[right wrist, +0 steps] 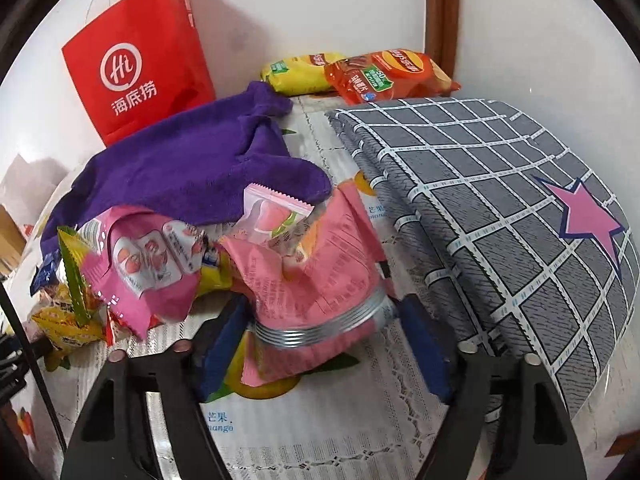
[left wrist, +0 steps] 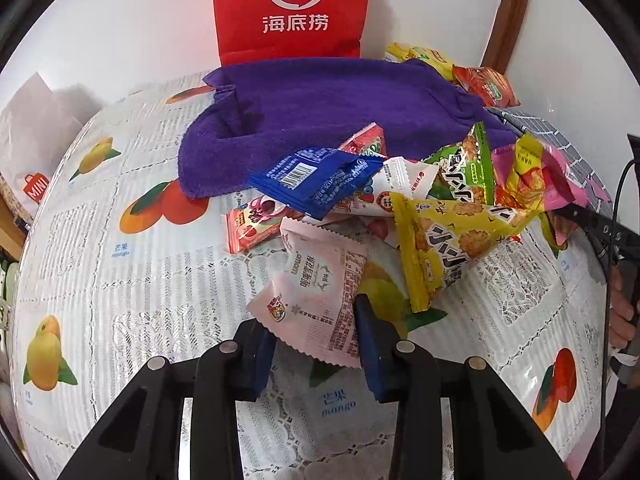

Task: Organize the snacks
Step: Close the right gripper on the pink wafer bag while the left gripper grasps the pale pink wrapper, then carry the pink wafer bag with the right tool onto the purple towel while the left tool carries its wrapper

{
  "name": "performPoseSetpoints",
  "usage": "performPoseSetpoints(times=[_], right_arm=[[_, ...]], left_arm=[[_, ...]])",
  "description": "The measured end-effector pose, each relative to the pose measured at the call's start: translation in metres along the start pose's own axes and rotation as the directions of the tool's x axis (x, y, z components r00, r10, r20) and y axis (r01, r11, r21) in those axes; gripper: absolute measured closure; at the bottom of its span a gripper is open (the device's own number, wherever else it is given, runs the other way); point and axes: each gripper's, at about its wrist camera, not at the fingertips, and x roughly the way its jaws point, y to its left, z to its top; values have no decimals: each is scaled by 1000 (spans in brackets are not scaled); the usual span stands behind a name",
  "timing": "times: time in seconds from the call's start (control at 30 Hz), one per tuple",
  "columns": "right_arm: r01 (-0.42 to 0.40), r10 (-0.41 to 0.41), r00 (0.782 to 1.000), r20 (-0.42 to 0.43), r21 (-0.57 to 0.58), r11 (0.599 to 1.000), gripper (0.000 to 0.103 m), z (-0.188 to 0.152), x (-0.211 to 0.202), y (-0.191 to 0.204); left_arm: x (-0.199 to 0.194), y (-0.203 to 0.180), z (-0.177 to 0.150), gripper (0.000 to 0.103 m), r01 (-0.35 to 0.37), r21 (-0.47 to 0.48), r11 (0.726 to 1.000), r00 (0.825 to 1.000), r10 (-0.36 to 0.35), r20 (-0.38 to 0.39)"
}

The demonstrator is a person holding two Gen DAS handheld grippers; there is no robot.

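A pile of snack packets lies on the fruit-print tablecloth [left wrist: 120,272]. In the left wrist view my left gripper [left wrist: 316,344] stands open around the near end of a pale pink packet [left wrist: 320,296]; its blue pads sit on either side, not pinching it. Beyond lie a blue packet [left wrist: 316,180] and a yellow cracker packet [left wrist: 452,240]. In the right wrist view my right gripper [right wrist: 324,344] is open with a pink packet [right wrist: 312,280] between its pads. A small peach candy packet [right wrist: 276,216] rests on top of it.
A purple towel [left wrist: 320,112] lies behind the pile, a red paper bag [left wrist: 292,8] against the wall. A grey checked fabric box [right wrist: 500,208] stands at the right. Yellow [right wrist: 300,72] and orange [right wrist: 392,72] chip bags lie at the back.
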Motion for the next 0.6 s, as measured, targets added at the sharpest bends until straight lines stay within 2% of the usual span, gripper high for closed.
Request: performPoseSetpoints(times=[0.07, 0.37, 0.6], right_arm=[[-15, 15, 1000, 8, 2, 1000, 39, -2, -8, 0], [-18, 17, 996, 88, 13, 1000, 39, -18, -69, -1], [-42, 42, 988, 152, -6, 999, 39, -10, -108, 12]], left_arm=[[-3, 3, 0, 68, 5, -10, 1000, 1000, -5, 4], [-23, 11, 2, 68, 21, -64, 998, 999, -19, 26], [-47, 19, 6, 68, 25, -103, 994, 998, -19, 59]])
